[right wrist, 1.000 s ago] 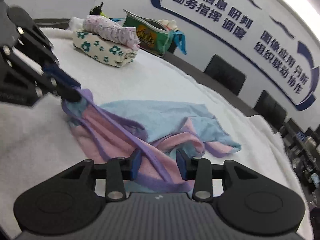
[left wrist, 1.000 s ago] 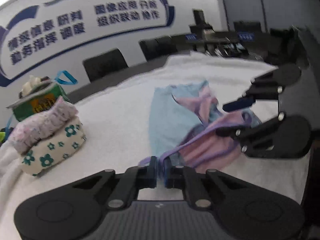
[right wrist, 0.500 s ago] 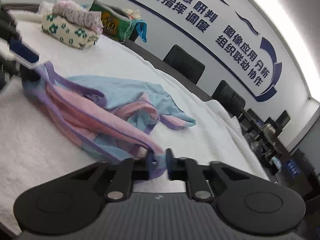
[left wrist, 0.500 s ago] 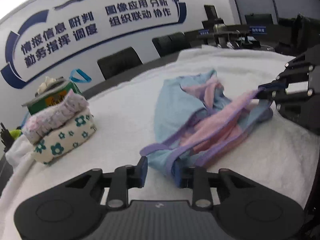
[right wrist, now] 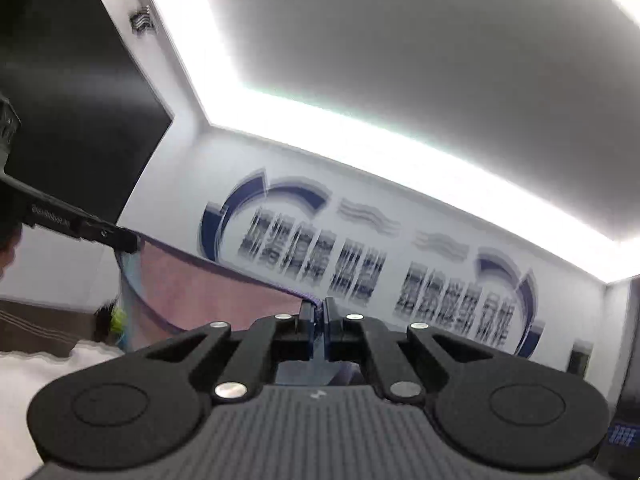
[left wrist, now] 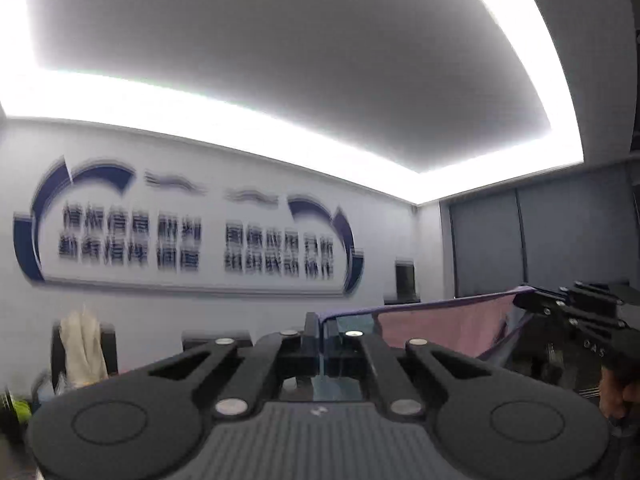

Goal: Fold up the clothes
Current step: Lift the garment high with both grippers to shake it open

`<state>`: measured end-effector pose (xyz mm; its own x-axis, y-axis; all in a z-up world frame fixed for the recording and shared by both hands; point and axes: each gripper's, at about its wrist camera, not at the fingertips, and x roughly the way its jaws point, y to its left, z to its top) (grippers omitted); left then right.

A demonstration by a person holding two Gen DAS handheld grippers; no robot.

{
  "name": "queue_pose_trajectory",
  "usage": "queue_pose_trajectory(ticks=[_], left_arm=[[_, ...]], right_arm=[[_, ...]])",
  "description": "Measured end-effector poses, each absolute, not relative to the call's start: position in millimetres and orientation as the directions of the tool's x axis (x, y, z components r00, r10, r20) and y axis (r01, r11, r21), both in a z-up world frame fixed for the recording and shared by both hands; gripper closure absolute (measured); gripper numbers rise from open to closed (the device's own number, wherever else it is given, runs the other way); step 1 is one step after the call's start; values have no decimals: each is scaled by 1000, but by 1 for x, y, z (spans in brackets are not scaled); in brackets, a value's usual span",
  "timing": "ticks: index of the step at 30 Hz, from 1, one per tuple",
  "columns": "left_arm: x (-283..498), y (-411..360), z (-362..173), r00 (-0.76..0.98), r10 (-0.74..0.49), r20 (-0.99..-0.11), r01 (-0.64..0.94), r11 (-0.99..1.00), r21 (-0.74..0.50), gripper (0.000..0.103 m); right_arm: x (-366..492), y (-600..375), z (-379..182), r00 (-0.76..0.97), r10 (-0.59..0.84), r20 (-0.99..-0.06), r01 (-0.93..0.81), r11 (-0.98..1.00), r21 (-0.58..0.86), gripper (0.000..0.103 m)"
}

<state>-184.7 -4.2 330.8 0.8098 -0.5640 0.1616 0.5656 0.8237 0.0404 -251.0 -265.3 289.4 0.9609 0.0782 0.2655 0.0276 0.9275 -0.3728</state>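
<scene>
Between the two black two-finger grippers hangs the pink, light-blue and purple-trimmed cloth garment (left wrist: 440, 326), stretched in the air with its purple-edged top hem running nearly taut from one tool to the other. From the left wrist view, the left gripper (left wrist: 320, 330) has its fingers (left wrist: 310, 328) pressed together on the near corner of the hem, blue fabric showing in the narrow slit between them, and the left jaws have just been closing on that cloth. At the right edge of that view the right gripper (left wrist: 528, 300) pinches the far corner, with part of a hand (left wrist: 618, 394) gripping its body below. From the right wrist view, the right gripper's own fingers (right wrist: 306, 320) are likewise clamped tight on the purple hem, having just been closing with the fabric between them, while the left gripper (right wrist: 128, 240) holds the other corner at the left edge. Both cameras look toward a white wall with blue lettering (left wrist: 192, 248), blurred, under a grey ceiling with a bright light band (right wrist: 360, 128). A white-covered tabletop (right wrist: 24, 380) shows only at the lower left corner of the right wrist view.
</scene>
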Motion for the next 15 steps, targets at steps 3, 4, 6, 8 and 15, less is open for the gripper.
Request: queue_pose_trajectory(ticks=[3, 4, 6, 8, 15], left_arm=[[-166, -21, 358, 829, -541, 140, 534, 841, 86, 103], [-151, -29, 362, 840, -531, 110, 522, 847, 100, 103], [-99, -50, 356, 880, -474, 6, 471, 876, 99, 103], [-41, -68, 339, 908, -408, -94, 416, 905, 91, 103], [70, -105, 328, 939, -309, -149, 329, 936, 129, 102]], right_arm=[[-245, -263, 323, 944, 74, 320, 62, 917, -394, 100], [-233, -263, 330, 949, 74, 307, 55, 918, -393, 100], [-188, -261, 333, 970, 58, 237, 44, 914, -402, 100], [-123, -257, 321, 991, 6, 136, 52, 906, -419, 100], [42, -266, 305, 978, -204, 47, 206, 896, -394, 100]])
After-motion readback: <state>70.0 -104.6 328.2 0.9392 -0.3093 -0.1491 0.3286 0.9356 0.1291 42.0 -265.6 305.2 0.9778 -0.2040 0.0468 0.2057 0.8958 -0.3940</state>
